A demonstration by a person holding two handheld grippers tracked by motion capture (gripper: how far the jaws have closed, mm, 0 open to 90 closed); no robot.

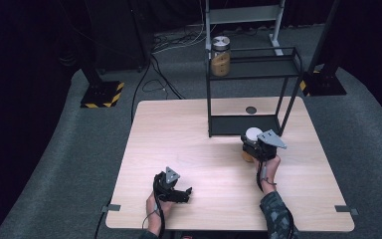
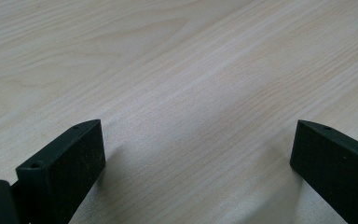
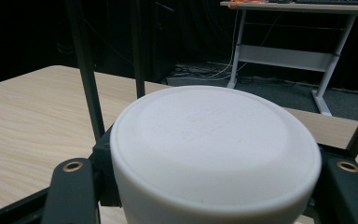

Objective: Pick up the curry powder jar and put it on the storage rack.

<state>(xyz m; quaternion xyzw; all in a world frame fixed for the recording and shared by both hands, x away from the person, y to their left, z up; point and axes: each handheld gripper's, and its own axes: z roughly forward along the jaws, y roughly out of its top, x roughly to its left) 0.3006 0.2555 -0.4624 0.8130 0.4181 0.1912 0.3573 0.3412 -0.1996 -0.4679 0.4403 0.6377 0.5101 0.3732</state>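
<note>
Dark carpeted flooring surrounds a light wooden table (image 1: 189, 144). At the near edge, the left gripper (image 1: 185, 193) rests low over bare tabletop, jaws spread wide apart with nothing between them. Farther forward on the right side, the right gripper (image 1: 252, 144) is clamped around a white-lidded jar (image 3: 214, 154), one jaw at each side of the lid; the jar stands just in front of a black metal rack (image 1: 283, 99). On the rack's upper shelf stands a second jar (image 1: 221, 56) with brownish contents.
</note>
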